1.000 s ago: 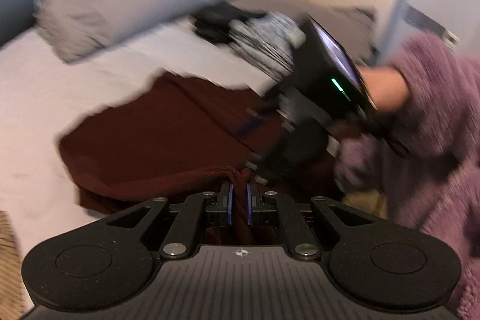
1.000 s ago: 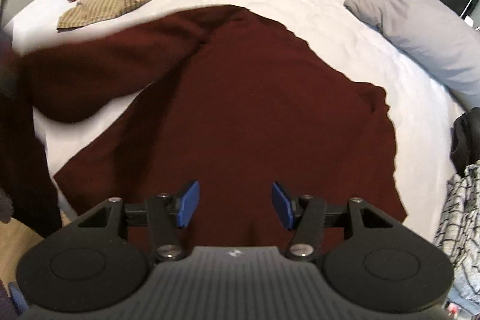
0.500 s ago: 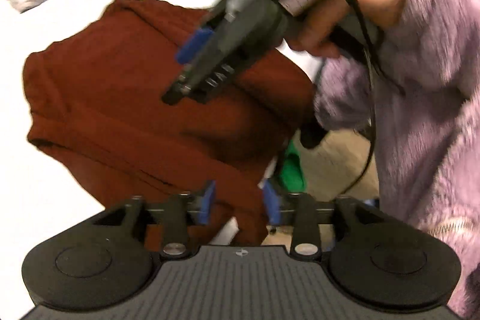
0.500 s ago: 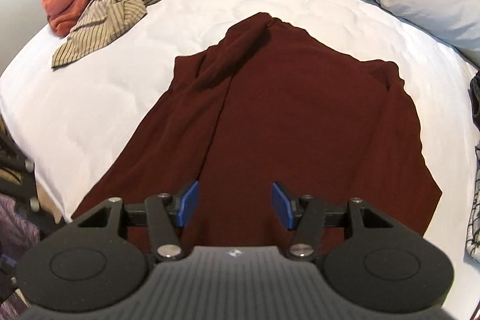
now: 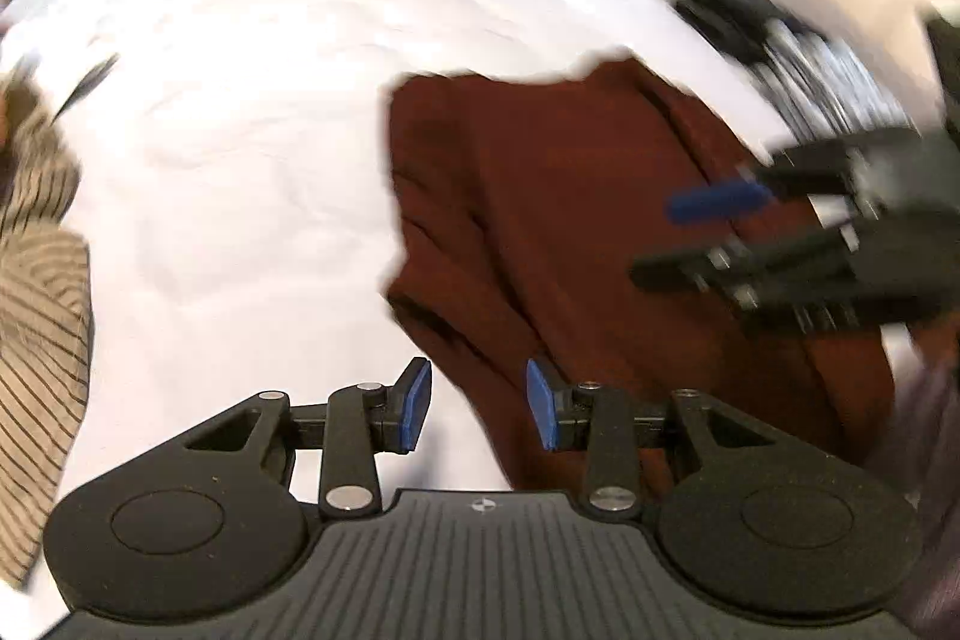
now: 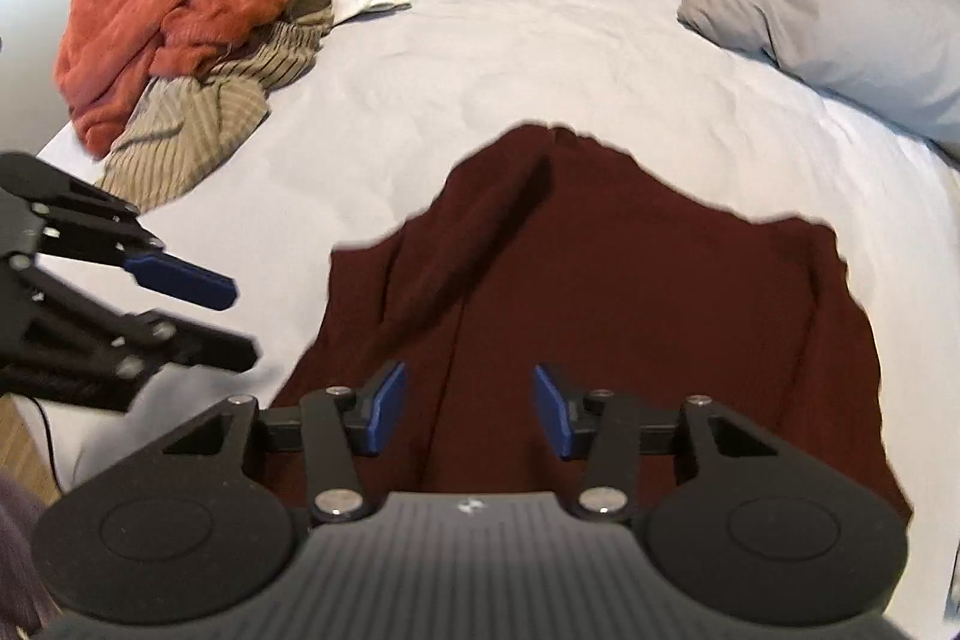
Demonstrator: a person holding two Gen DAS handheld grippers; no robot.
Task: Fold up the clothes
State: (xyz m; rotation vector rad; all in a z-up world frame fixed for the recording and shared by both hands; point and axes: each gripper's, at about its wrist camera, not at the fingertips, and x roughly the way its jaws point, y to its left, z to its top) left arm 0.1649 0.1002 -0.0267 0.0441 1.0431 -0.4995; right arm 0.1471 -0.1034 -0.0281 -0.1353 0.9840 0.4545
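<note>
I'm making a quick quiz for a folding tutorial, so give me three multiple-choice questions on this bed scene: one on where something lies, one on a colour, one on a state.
1. Where does the heap of rust-orange and tan striped clothes lie on the white bed?
A. on the grey pillow
B. at the far left corner in the right wrist view
C. on the maroon garment

2. What colour is the flat knit garment nearest the grippers?
A. dark maroon
B. navy
C. green

3. What state is the right gripper in?
A. shut on the garment
B. shut on nothing
C. open, holding nothing

Answers:
1 B: the heap sits far left, apart from the grey pillow at far right.
2 A: the spread cloth is deep red-brown.
3 C: its blue pads stand apart above the cloth; its jaws have just been closing.
</note>
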